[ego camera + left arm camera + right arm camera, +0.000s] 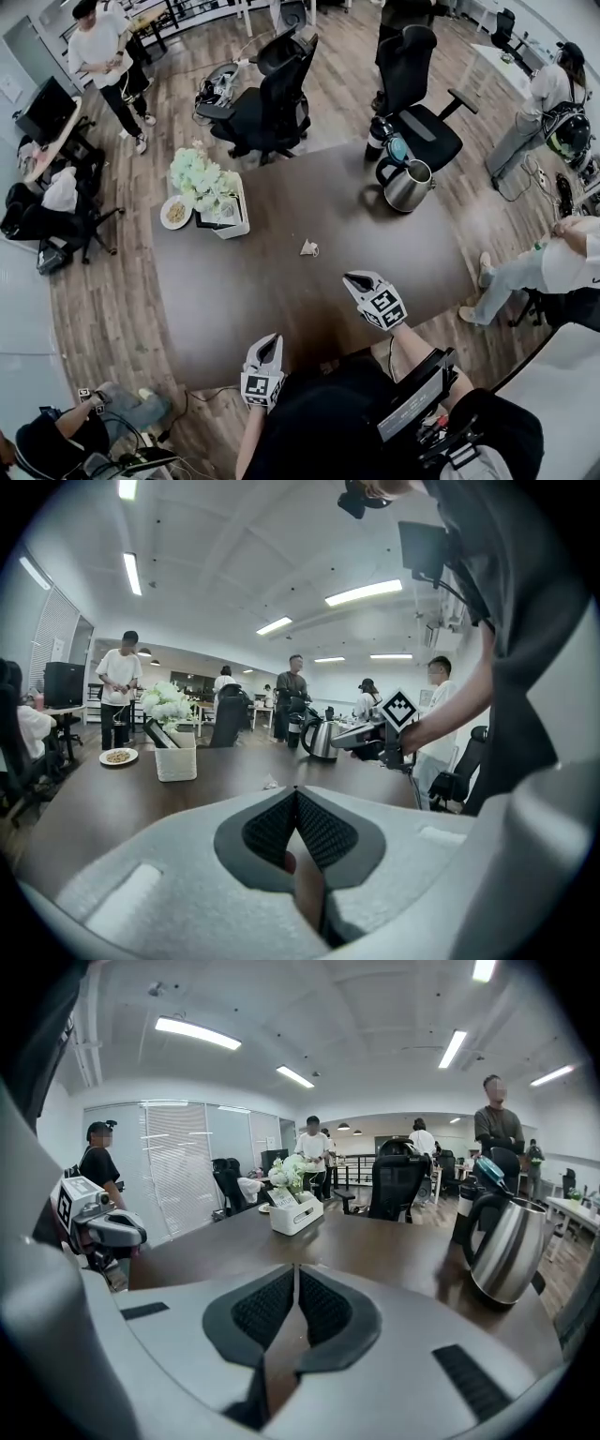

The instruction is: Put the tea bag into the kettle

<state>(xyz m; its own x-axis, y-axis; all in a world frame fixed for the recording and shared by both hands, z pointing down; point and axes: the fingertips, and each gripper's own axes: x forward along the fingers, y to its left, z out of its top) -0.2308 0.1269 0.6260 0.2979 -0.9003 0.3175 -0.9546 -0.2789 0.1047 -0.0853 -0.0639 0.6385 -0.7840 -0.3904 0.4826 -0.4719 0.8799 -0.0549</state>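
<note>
A small white tea bag (309, 247) lies on the dark brown table (272, 291), near its middle; it also shows as a pale speck (270, 784) in the left gripper view. The steel kettle (407, 184) stands at the table's far right edge, its lid raised, and appears at the right (506, 1246) in the right gripper view. My right gripper (354, 278) hovers just near-right of the tea bag, shut and empty. Over the table's near edge, my left gripper (270, 339) is also shut with nothing in it.
A white box with flowers (225, 211) and a plate of snacks (175, 212) sit at the table's far left. Black office chairs (267, 108) stand behind the table. Several people stand or sit around the room.
</note>
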